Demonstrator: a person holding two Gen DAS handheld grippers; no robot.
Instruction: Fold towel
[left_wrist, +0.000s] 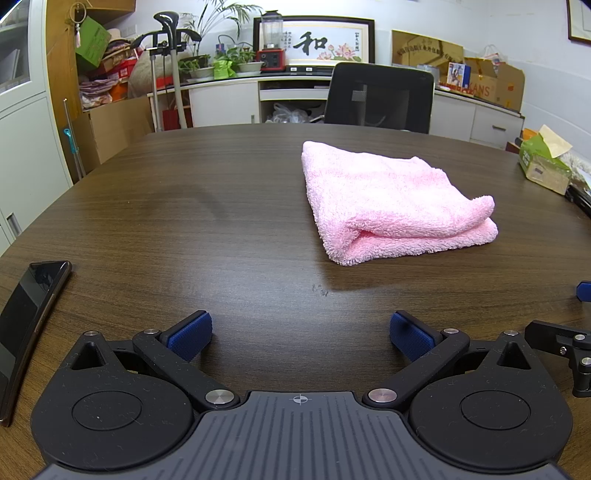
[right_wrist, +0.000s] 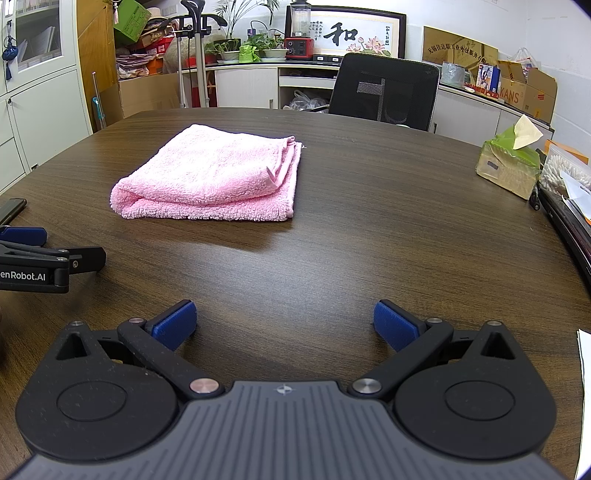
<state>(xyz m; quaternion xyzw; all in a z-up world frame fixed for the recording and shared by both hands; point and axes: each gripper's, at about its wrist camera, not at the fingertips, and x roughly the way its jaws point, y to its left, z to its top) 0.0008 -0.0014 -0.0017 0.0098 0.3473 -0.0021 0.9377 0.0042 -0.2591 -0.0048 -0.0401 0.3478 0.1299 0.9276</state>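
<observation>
Folded pink towel (left_wrist: 397, 205) on table (left_wrist: 221, 221), phone (left_wrist: 26, 328) — left view only

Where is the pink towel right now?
The pink towel lies folded on the table, ahead of both open grippers: right of centre in the left wrist view, left of centre in the right.

towel (left_wrist: 391, 199): plain pink
table (left_wrist: 221, 221): dark brown woodgrain
pads (left_wrist: 190, 336): blue
chair (left_wrist: 380, 98): black
tissue box (right_wrist: 508, 166): green
</observation>
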